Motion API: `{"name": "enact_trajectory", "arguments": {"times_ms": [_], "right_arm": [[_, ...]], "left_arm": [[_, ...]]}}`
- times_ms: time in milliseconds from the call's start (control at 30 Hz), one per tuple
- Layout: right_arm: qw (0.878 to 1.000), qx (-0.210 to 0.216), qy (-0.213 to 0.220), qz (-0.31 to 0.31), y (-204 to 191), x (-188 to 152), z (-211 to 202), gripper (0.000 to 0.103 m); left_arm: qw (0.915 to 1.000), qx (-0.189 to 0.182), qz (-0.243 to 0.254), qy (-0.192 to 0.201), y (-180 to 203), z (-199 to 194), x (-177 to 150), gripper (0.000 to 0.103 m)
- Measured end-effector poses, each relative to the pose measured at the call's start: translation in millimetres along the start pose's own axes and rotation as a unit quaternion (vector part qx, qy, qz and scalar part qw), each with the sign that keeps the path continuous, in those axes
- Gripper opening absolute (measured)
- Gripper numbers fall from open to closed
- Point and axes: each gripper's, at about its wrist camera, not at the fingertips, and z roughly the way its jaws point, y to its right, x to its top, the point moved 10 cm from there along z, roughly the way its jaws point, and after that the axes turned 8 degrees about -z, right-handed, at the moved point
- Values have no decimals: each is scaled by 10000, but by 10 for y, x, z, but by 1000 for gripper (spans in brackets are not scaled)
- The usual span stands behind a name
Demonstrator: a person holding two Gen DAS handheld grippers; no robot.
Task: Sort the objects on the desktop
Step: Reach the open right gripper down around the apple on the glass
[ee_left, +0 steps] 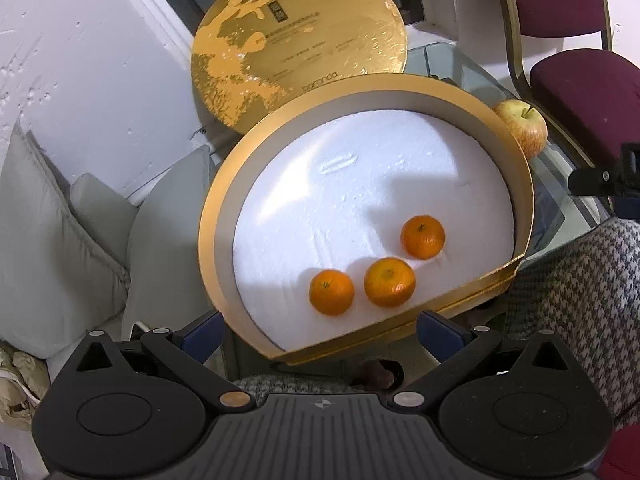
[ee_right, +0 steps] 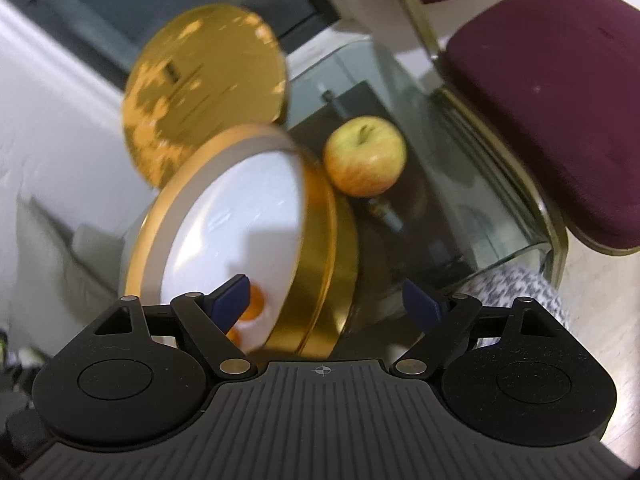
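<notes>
Three small orange tangerines (ee_left: 382, 264) are sitting inside the round gold box (ee_left: 520, 184), while both grippers' fingers are standing apart, empty; the yellow-red apple (ee_right: 365, 156) is waiting outside on the glass counter (ee_right: 460, 184), seemingly next.

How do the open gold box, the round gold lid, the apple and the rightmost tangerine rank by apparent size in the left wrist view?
1. Open gold box with white foam base
2. Round gold lid
3. Yellow-red apple, partly hidden behind the box and farther away
4. Rightmost orange tangerine, nearly the apple's size here, so this order is unsure
</notes>
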Motion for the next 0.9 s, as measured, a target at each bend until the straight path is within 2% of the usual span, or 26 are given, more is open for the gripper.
{"name": "enact_trajectory", "arguments": {"times_ms": [267,467,700,900], "right_arm": [[9982,-211,237,518,210,513,322,88],[9942,-460,151,960,370,816,737,87],[9891,-642,-182,1309,446,963,1172,88],[9872,-919,-423,1236,446,969,1400,88]], "left_arm": [[9999,-47,-134,-55,-37,135,150,102],[9988,-45,-455,-176,-201,325,239,102],[9967,-83,-697,-405,-319,562,230,102],[9948,-111,-845,-550,-392,690,172,102]]}}
